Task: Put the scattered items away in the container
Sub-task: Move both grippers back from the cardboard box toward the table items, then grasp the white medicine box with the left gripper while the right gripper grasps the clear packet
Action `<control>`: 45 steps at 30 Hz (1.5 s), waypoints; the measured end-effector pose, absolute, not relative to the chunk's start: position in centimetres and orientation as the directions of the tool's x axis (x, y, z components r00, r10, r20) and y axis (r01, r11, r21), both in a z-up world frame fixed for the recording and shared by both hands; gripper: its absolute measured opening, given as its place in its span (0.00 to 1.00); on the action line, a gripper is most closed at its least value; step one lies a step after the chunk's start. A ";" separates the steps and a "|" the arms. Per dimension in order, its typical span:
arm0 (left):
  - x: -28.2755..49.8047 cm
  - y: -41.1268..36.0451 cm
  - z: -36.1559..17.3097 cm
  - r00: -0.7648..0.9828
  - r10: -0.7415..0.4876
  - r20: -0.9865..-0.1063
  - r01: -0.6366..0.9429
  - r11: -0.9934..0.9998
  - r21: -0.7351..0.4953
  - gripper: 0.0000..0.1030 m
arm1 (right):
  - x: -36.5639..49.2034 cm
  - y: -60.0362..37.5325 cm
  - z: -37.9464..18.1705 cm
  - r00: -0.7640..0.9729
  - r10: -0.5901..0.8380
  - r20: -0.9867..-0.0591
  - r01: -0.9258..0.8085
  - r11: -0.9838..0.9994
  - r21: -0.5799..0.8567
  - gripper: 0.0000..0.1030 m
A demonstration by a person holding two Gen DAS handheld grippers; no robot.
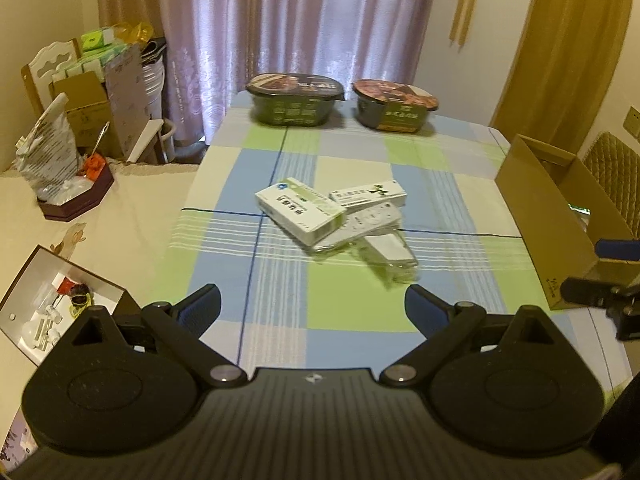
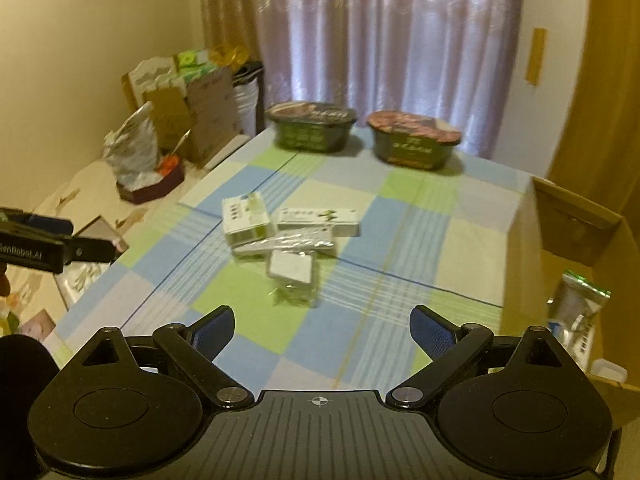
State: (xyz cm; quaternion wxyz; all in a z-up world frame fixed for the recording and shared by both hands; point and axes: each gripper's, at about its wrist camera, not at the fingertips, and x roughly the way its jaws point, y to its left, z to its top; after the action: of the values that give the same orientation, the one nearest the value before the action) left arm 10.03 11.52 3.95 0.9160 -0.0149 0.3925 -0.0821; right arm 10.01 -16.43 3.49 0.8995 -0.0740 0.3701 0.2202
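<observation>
Both tongs gape empty: left gripper (image 1: 312, 300); right gripper (image 2: 322, 322); medicine boxes (image 1: 300, 210) heaped mid-frame await the cardboard box (image 1: 540, 216) at right.

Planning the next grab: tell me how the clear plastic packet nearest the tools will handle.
The clear packet looks thin and glossy, so probably floppy, light and slippery. Its far end seems tucked under the remote, which may drag along.

Purple curtain (image 1: 304, 20) hangs behind the checked tablecloth (image 1: 352, 300); chair (image 1: 614, 176) at right.
</observation>
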 end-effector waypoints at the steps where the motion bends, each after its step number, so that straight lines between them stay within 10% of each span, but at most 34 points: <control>1: 10.2 11.8 3.8 0.679 -0.160 -0.717 0.134 0.987 -0.093 0.95 | 10.2 -16.0 3.3 0.622 0.343 -0.704 -0.459 0.888 0.027 0.96; 45: 26.6 13.9 -7.3 0.659 -0.165 -0.733 -0.039 0.967 -0.252 0.98 | 25.0 -8.8 -10.1 0.452 0.376 -0.809 -0.435 0.885 0.168 0.96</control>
State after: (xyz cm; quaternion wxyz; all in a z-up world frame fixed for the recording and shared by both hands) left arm 26.64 13.85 -7.31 0.9024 -0.1239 0.4111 -0.0350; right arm 25.02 -8.76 -10.08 0.8513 -0.0315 0.4664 0.2381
